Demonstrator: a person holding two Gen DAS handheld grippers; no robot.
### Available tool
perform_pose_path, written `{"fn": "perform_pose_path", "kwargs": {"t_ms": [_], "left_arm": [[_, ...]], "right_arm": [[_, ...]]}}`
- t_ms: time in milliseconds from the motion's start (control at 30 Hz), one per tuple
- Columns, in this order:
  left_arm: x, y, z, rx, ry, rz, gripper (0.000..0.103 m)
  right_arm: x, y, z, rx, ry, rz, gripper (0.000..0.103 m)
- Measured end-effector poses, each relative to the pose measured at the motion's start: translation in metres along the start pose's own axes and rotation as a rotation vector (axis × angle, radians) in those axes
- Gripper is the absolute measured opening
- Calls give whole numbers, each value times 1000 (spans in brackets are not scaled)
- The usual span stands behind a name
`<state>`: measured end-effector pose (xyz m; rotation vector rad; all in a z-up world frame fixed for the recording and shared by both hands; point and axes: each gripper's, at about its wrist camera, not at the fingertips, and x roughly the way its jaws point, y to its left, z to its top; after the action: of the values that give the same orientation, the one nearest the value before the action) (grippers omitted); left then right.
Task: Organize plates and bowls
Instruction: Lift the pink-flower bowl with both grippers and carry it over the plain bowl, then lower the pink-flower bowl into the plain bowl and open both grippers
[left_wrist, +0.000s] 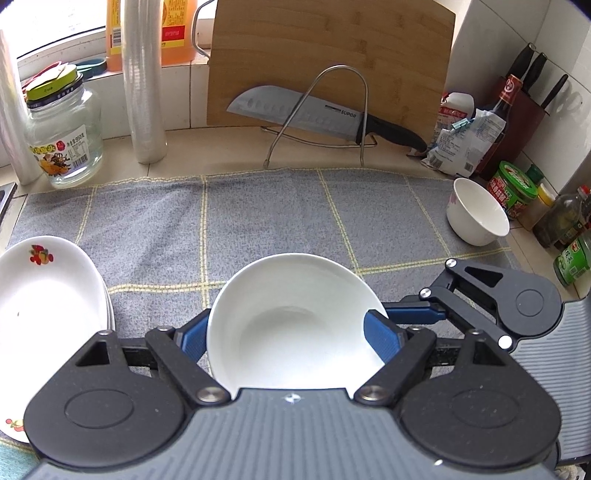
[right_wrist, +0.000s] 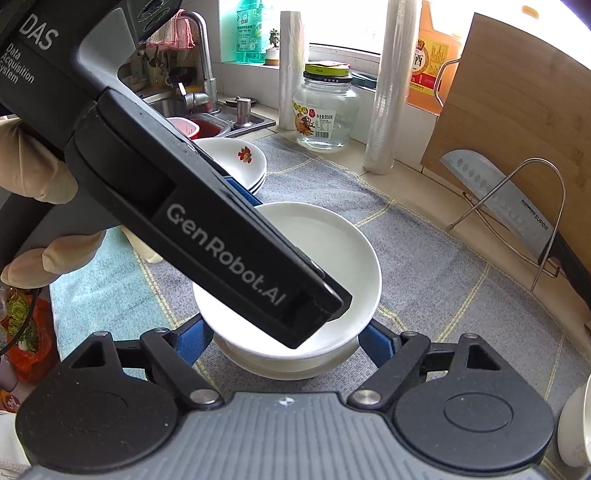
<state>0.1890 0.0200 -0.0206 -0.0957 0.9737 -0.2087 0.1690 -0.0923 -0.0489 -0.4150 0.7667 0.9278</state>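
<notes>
White bowl (left_wrist: 291, 325) clamped in left claw (left_wrist: 291, 332) – right claw (right_wrist: 286, 341) (beneath) gripping lower bowl (right_wrist: 280, 363)

The white bowl (left_wrist: 295, 321) is glossy glazed ceramic, smooth and reflective. Beneath it the grey mat (left_wrist: 258, 229) is matt woven cloth with a rough nap. Behind the mat, the cutting board (left_wrist: 328, 62) is pale wood with fine grain; the knife (left_wrist: 295, 110) against it has a dull brushed-metal blade and matt black plastic handle. Left of the board, the jar (left_wrist: 64, 136) is clear glass.
</notes>
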Motion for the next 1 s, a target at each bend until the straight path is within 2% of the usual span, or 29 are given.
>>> {"fn": "perform_pose_path", "kwargs": {"t_ms": [867,1000], "left_arm": [[8,3,-2,-1,18,11,85],[9,3,-2,2,12,17,86]], "right_arm": [[2,0,-1,-19,1,-2,89],[3,2,-2,-30,4,-4,94]]}}
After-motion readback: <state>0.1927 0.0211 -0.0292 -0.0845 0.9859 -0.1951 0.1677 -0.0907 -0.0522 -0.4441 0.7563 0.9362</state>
